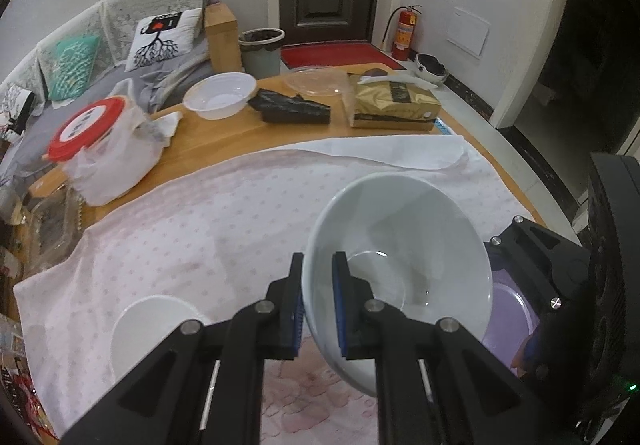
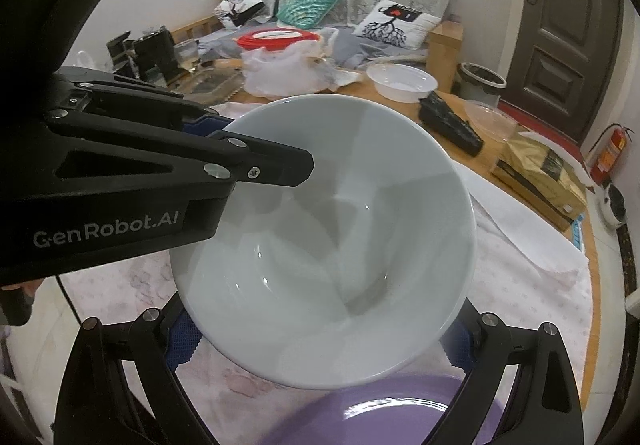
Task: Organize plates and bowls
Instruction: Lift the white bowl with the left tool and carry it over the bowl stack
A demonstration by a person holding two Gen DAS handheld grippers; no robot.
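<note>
Left tongs point(image 1: 319, 305) clamp white bowl point(image 1: 400, 265) rim; right tongs' point(image 2: 320, 349) grip unclear.

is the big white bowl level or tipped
Tipped: the white bowl hangs slanted, its rim pinched by the left gripper.

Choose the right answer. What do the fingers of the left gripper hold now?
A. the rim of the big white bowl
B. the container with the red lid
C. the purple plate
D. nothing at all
A: in the left wrist view the left gripper has one of its fingers inside and one outside the wall of the white bowl, clamping its rim.
</note>
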